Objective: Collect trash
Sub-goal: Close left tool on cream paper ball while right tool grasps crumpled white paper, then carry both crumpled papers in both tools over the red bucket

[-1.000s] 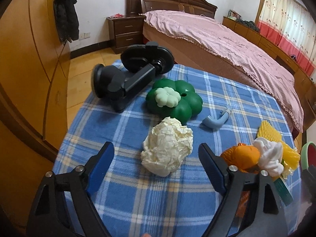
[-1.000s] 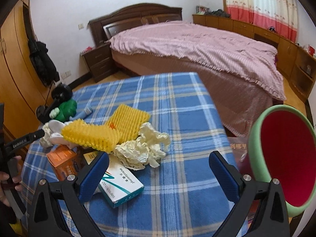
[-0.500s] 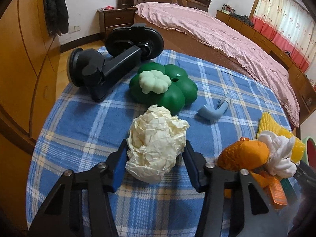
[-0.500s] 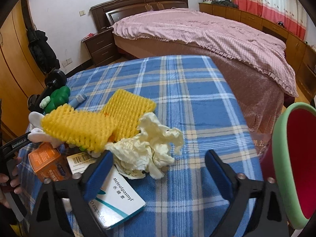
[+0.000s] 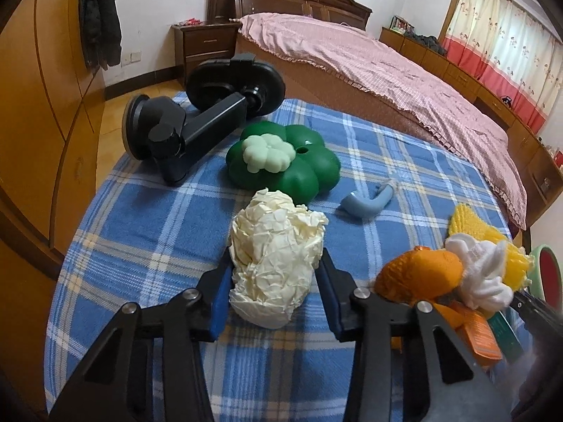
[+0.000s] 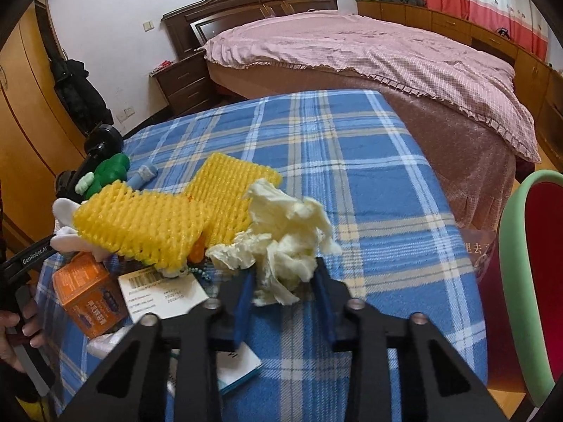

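- On the left of the blue plaid tablecloth (image 5: 147, 246), near the black suction-cup phone mount (image 5: 197, 119) and the green clover-shaped plastic toy (image 5: 299, 165), our left gripper (image 5: 274, 292) has just been closing; its blue pads now press both flanks of the tight cream-coloured crumpled paper ball (image 5: 278, 256), which lies just in front of the toy.
- We judge that ball light and springy; it is a compact, faceted lump of creases, so a squeeze across its middle should hold without much force.
- Further right lies the yellow foam fruit net (image 6: 169, 218), with an orange carton (image 6: 88, 292) beside it; we take these for later trash.
- Our right gripper (image 6: 285, 288) has also just been closing; its pads pinch the near tail of the loose cream tissue wad (image 6: 285, 235), which touches the net's edge.
- That wad looks soft, floppy and ragged, with flaps sticking up; we think it may trail or slip, so gripping the denser core is safer.
- At the far right stands the green-rimmed red bin (image 6: 510, 246), off the table's edge.
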Demonstrator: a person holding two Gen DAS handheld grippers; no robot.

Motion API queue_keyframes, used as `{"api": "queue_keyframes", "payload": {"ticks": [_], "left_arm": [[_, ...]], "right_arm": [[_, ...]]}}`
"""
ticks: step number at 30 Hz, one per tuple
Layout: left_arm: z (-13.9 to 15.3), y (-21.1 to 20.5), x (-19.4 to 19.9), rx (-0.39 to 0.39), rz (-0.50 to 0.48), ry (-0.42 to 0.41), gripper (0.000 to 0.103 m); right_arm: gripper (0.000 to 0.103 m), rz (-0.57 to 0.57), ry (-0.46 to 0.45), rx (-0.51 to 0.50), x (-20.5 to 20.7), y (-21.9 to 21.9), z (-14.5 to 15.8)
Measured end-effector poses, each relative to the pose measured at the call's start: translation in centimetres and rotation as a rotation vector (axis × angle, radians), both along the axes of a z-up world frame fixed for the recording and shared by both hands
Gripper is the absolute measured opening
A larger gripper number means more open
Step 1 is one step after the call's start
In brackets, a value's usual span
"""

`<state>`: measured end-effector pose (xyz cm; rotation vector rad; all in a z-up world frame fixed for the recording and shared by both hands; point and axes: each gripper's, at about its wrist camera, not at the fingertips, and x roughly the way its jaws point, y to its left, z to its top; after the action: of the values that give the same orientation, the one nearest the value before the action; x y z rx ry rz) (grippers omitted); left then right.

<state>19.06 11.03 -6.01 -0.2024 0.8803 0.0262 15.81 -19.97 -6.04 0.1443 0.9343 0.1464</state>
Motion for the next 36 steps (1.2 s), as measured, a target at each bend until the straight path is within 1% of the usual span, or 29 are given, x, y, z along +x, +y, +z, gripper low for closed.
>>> {"api": "queue_keyframes", "payload": {"ticks": [1, 8, 13, 17, 20, 29, 36], "left_arm": [[0.2, -0.1, -0.2, -0.001, -0.002, -0.005, 0.045], [1.7, -0.7, -1.9, -0.047, -0.017, -0.033, 0.045], [2.6, -1.6, -2.9, -0.065, -0.032, -0.039, 0.045], [3.9, -2.3, -3.9, -0.074, -0.048, -0.069, 0.045], [5.0, -3.2, -4.5, -0.077, -0.07, -0.092, 0.045], [7.2, -5.7, -5.8, -0.086, -0.137, -0.12, 0.045], [8.9, -8.8, -6.5, -0.089, -0.21, -0.136, 0.045]], "right_arm": [[0.022, 0.004, -0.007, -0.006, -0.2, 0.1, 0.1], [0.022, -0.004, -0.088, -0.031, -2.1, 0.1, 1.9], [0.021, -0.032, -0.132, -0.016, -3.5, -0.9, 3.4], [0.021, -0.062, -0.154, 0.001, -4.6, -1.9, 4.2], [0.021, -0.079, -0.169, 0.008, -5.4, -2.5, 4.9], [0.021, -0.138, -0.229, 0.038, -8.2, -4.5, 7.5], [0.021, -0.198, -0.256, 0.052, -10.0, -6.8, 8.8]]}}
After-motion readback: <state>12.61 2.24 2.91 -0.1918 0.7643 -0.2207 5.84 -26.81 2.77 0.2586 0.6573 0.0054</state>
